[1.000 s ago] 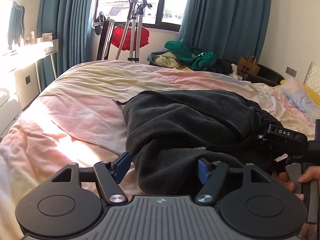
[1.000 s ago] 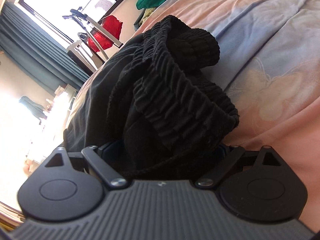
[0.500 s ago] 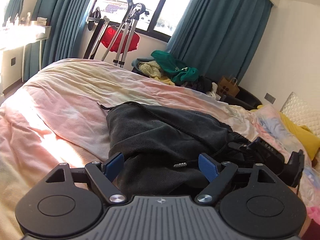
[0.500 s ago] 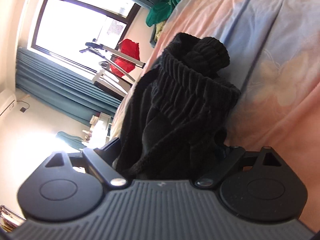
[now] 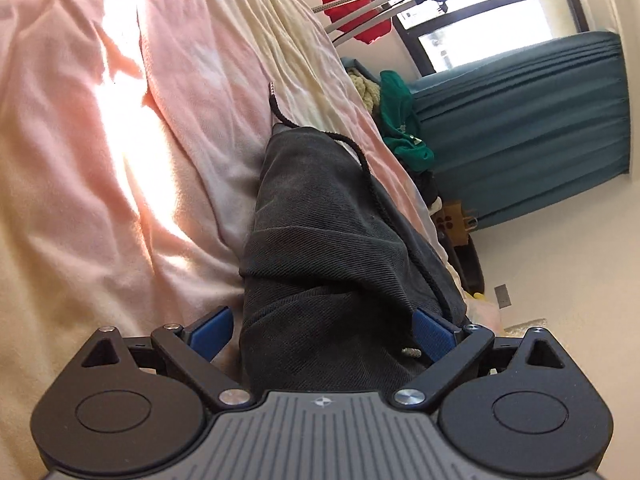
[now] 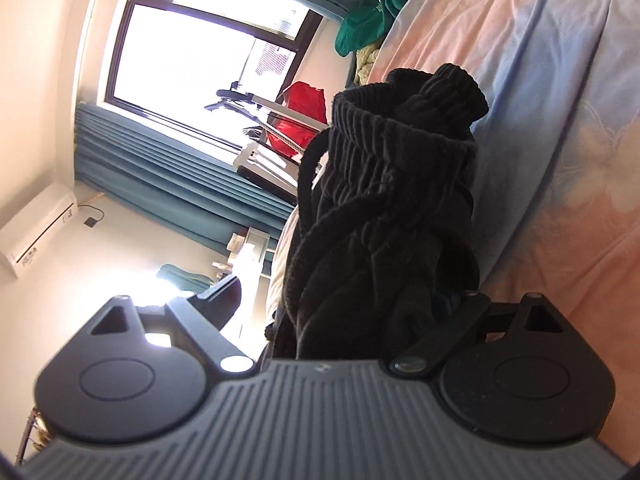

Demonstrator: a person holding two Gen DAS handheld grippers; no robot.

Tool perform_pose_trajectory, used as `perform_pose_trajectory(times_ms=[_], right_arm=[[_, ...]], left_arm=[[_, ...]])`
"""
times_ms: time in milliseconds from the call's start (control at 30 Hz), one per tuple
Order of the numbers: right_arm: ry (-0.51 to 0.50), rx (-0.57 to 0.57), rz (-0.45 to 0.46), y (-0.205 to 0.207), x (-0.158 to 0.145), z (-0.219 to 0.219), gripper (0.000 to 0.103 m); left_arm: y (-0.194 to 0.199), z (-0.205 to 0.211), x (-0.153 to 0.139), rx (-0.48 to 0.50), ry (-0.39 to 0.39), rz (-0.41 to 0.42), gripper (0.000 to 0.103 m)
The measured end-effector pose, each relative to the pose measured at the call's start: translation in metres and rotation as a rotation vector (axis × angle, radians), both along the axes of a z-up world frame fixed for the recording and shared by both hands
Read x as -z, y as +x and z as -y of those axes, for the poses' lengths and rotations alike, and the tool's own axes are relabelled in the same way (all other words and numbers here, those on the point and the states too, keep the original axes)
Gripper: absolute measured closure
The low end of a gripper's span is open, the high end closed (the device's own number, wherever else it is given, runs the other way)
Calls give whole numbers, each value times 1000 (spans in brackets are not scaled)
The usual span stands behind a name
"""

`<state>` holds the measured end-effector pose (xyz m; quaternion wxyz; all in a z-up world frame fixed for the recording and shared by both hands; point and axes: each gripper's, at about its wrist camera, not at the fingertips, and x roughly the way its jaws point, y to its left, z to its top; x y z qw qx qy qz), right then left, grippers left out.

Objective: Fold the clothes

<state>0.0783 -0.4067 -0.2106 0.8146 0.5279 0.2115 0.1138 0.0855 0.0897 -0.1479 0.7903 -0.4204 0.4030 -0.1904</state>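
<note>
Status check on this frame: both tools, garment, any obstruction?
Left tool open, straddling dark garment on bedspread. Right tool shut on its ribbed waistband. Drawstring trailing loose.

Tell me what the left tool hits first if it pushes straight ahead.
The dark corduroy garment: it already fills the gap of the left tool and runs on ahead over the pink bedspread. How much cloth lies in between is unclear.

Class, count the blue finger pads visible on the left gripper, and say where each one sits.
2. One blue rubber finger pad sits left of the dark grey corduroy garment; the other sits right. The left gripper straddles the cloth.
</note>
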Motion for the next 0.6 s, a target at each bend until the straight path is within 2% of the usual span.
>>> perform_pose_trajectory(times_ms=[33,100,167,200,233,267,367,467,533,567,600], right_arm=[[-4,-1,-30,1,4,0,9],[-34,-16,-93,5,11,-2,19],[-78,-20,-122,6,12,-6,34],[-103,-18,-131,5,11,-7,37],[-124,-14,-141,4,10,-8,44],[-140,-7,-155,3,9,-8,57],[-171,5,-177,-1,8,-10,64],[-207,13,-176,3,4,-16,66],[-207,18,-174,3,4,-16,66],[-205,19,-171,5,4,-16,66],[-206,21,-168,5,4,-16,66]], left_arm=[[2,2,4,15,-12,-1,6],[6,8,8,32,-14,-10,6],[12,12,12,50,-9,-14,6],[14,12,13,51,-16,-19,6],[16,10,15,43,-38,-25,6],[19,8,16,36,-59,-31,6],[26,0,22,13,-114,-35,6],[37,-3,25,15,-161,-50,6],[45,-3,24,22,-159,-48,6],[48,-2,24,22,-151,-48,9],[51,1,23,23,-116,-46,18]])
